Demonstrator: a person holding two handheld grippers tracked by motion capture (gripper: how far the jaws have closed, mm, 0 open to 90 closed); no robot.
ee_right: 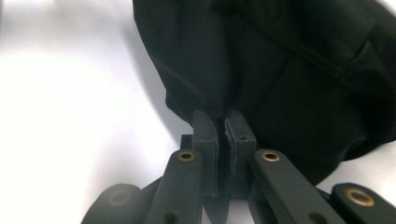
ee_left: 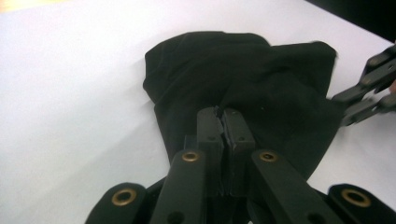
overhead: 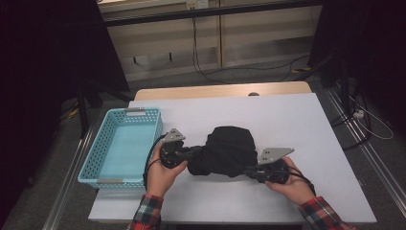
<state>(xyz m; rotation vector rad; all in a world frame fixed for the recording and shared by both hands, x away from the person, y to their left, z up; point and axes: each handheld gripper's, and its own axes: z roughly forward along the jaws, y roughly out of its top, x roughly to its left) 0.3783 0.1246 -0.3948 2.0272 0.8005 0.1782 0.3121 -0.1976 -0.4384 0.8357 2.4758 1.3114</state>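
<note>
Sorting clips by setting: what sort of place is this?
Probably a lab or recording room, not a home: a bare white table, dark curtains at the sides, loose cables across the carpeted floor.

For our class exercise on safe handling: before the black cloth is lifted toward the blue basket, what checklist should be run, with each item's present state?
1. Left gripper shut on the crumpled black cloth: ok.
2. Right gripper shut on the cloth's opposite side: ok.
3. Light blue perforated plastic basket empty: ok.
4. Basket fully on the white table: ok.
5. Cloth folded neatly: not ok, it is bunched.
6. Grip firmness: cannot tell.
</note>
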